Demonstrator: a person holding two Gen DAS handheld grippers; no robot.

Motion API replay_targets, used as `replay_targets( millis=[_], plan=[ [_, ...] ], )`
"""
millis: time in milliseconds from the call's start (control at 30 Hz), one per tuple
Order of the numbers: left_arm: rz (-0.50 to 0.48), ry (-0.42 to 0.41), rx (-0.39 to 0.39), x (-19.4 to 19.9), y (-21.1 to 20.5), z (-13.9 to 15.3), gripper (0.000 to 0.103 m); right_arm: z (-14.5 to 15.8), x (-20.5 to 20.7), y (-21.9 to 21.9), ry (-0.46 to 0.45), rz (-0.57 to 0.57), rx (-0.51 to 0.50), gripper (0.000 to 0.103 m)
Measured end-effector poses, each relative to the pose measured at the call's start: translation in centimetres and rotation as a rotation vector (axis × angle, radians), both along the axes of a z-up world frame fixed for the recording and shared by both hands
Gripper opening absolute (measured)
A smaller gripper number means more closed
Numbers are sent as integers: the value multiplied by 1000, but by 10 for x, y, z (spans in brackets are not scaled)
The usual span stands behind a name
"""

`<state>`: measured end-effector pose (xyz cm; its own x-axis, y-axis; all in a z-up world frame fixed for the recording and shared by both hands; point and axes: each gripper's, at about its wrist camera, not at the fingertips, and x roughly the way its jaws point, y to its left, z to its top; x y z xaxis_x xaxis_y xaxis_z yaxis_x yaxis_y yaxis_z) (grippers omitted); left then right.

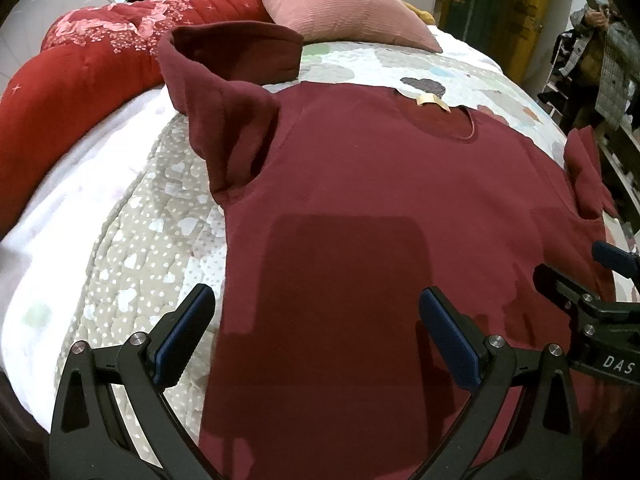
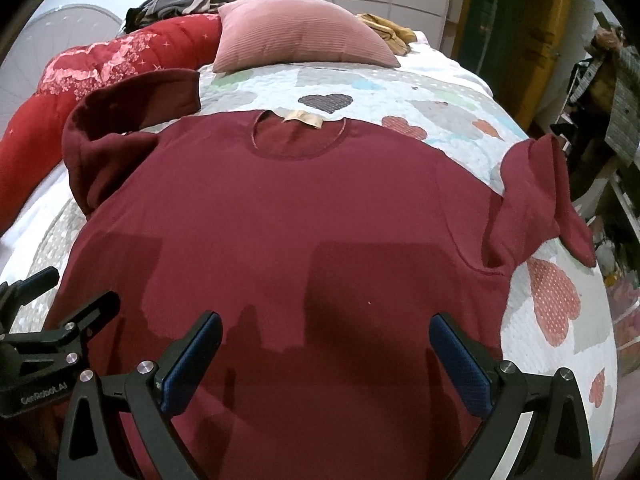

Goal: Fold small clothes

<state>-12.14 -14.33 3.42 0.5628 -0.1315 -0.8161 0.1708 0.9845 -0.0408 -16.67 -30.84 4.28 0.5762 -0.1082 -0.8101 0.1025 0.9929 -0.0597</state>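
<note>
The maroon sweatshirt [image 2: 280, 216] lies flat on the bed [image 2: 460, 92], collar away from me, long axis running straight ahead. My left gripper [image 1: 316, 332] and right gripper [image 2: 326, 360] hover over its hem, jaws apart, probably empty; left sleeve [image 1: 224, 120] nearer my left.

A dark red sweatshirt [image 1: 380, 200] lies spread flat on a quilt [image 1: 132, 264] patterned with hearts and dots, its neckline [image 1: 444, 124] toward the far end with a pale tag [image 1: 432, 101] showing. Its left sleeve [image 1: 224, 92] is bent back on itself, near a red floral comforter [image 1: 80, 60]. A pink pillow [image 1: 340, 4] sits beyond. The left gripper [image 1: 316, 320] hangs over the lower part of the shirt, fingers spread wide with nothing between them. The right gripper [image 1: 600, 280] pokes in at the right edge, over the shirt's side.
</note>
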Motion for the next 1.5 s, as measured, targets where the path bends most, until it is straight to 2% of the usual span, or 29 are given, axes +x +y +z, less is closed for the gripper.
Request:
replay_targets(
  millis=[333,967,1233,1500],
  plan=[
    [18,10,-14,5,6,-2,102,-1,11,10,2,22,-10,103],
    [3,-11,12,11,-2,2,102,-1,18,11,5,17,-6,103],
    [18,-25,26,26,6,8,102,0,32,17,11,30,-14,103],
    [42,-16,6,42,16,9,102,-1,44,28,25,48,-35,103]
  ],
)
